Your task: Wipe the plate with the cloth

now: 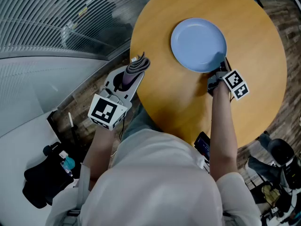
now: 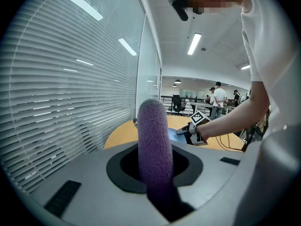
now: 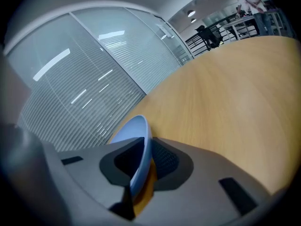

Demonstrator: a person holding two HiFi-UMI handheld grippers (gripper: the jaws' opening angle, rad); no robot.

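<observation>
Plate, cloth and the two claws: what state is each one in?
Plate: empty, rim gripped.
Cloth: folded, held away from the plate.
Left claw: shut on the cloth.
Right claw: shut on the plate's rim.

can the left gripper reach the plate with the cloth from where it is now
Probably yes. The left gripper holds the cloth at the edge of the table, with nothing standing between it and the plate. The right gripper clamps the plate's near rim, away from that path.
</observation>
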